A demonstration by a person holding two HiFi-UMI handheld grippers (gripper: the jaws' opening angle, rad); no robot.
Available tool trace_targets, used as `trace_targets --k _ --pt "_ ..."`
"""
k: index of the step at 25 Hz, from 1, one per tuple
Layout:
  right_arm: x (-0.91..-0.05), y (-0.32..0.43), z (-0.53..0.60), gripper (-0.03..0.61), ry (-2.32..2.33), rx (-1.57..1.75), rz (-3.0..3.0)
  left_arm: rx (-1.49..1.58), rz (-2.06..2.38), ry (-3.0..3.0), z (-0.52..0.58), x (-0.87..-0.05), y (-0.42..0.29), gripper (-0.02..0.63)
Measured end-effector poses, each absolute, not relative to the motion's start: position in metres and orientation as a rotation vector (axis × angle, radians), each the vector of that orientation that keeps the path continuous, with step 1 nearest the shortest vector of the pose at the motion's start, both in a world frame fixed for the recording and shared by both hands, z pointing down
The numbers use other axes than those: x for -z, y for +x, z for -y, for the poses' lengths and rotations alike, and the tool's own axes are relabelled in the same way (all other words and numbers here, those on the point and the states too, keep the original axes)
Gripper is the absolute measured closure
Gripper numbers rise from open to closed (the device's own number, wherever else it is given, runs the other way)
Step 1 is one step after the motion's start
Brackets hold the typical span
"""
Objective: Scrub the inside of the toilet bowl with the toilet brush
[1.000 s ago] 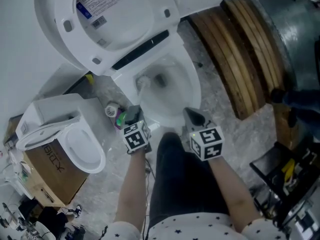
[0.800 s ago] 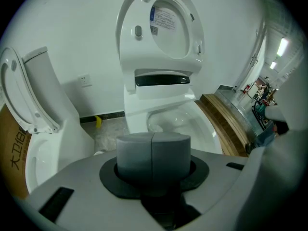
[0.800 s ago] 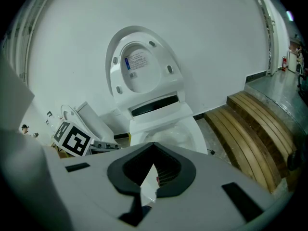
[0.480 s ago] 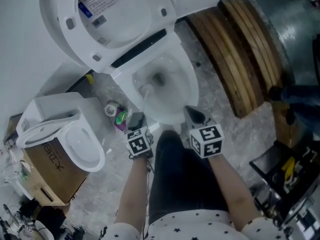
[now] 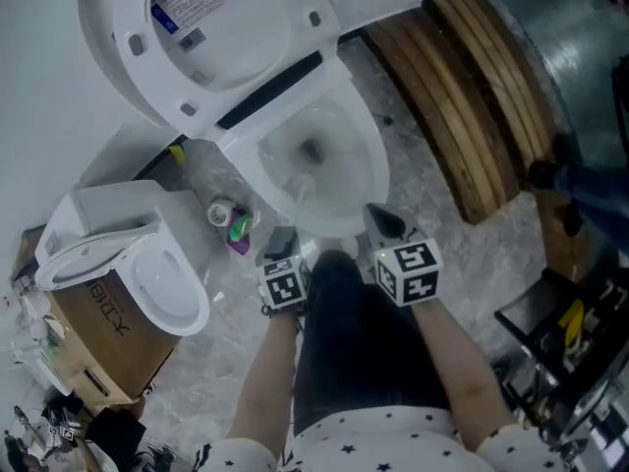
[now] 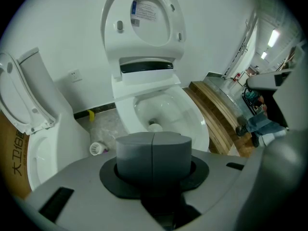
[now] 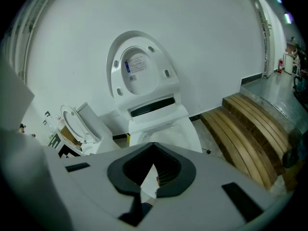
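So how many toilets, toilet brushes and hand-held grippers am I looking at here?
Toilets: 2, the open toilet and the spare toilet on a cardboard box.
Toilet brushes: 1, the toilet brush reaching into the open bowl.
Grippers: 2, the left gripper shut on the brush, and the right gripper open and empty.
Total: 5.

Head view overhead, two low, sharing toilet (image 5: 381, 165)
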State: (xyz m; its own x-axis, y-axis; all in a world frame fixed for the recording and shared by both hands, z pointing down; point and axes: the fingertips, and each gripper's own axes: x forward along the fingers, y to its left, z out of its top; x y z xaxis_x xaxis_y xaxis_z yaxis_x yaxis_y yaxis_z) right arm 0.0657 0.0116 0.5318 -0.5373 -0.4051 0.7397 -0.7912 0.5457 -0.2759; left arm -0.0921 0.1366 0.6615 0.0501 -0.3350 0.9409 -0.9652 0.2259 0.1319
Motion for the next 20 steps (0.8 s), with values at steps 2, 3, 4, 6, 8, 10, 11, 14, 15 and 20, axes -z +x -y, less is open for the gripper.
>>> trace_targets --k 2,3,4,6,8,10,11,14,15,20 --pt "-0.531 0.068 -0.013 0.571 0.969 -0.812 2.162 -0.791 1.466 1.304 -0.139 -0.661 -0.087 0.462" --pt "-0.531 0.070 -0.014 0.571 0.973 -0.813 2.161 -0.794 1.458 1.310 -0.141 -0.661 -0.084 0.462" --pt "-0.532 0.072 -0.015 0.571 0.978 -0.815 2.159 -0.797 1.450 1.316 -0.142 -0.661 -0.080 0.460" --pt "-0.532 0.075 -0.017 0.571 0.986 -0.820 2.152 -0.804 1.434 1.324 -0.144 -0.661 -0.074 0.460" --pt "-0.533 0.077 -0.019 0.571 0.995 -0.823 2.149 -0.809 1.416 1.332 -0.147 -0.662 -0.067 0.460" --pt "-0.533 0.080 -0.020 0.571 1.001 -0.826 2.143 -0.813 1.399 1.340 -0.149 -0.662 -0.061 0.462" --pt "-0.533 0.081 -0.022 0.571 1.002 -0.829 2.140 -0.816 1.393 1.345 -0.149 -0.662 -0.057 0.462" --pt "-0.534 0.084 -0.024 0.571 1.008 -0.834 2.135 -0.827 1.378 1.358 -0.149 -0.661 -0.049 0.462" --pt "-0.534 0.085 -0.024 0.571 1.010 -0.835 2.134 -0.830 1.372 1.362 -0.149 -0.660 -0.047 0.462" --pt "-0.534 0.089 -0.025 0.571 1.020 -0.837 2.132 -0.841 1.342 1.394 -0.148 -0.659 -0.032 0.462"
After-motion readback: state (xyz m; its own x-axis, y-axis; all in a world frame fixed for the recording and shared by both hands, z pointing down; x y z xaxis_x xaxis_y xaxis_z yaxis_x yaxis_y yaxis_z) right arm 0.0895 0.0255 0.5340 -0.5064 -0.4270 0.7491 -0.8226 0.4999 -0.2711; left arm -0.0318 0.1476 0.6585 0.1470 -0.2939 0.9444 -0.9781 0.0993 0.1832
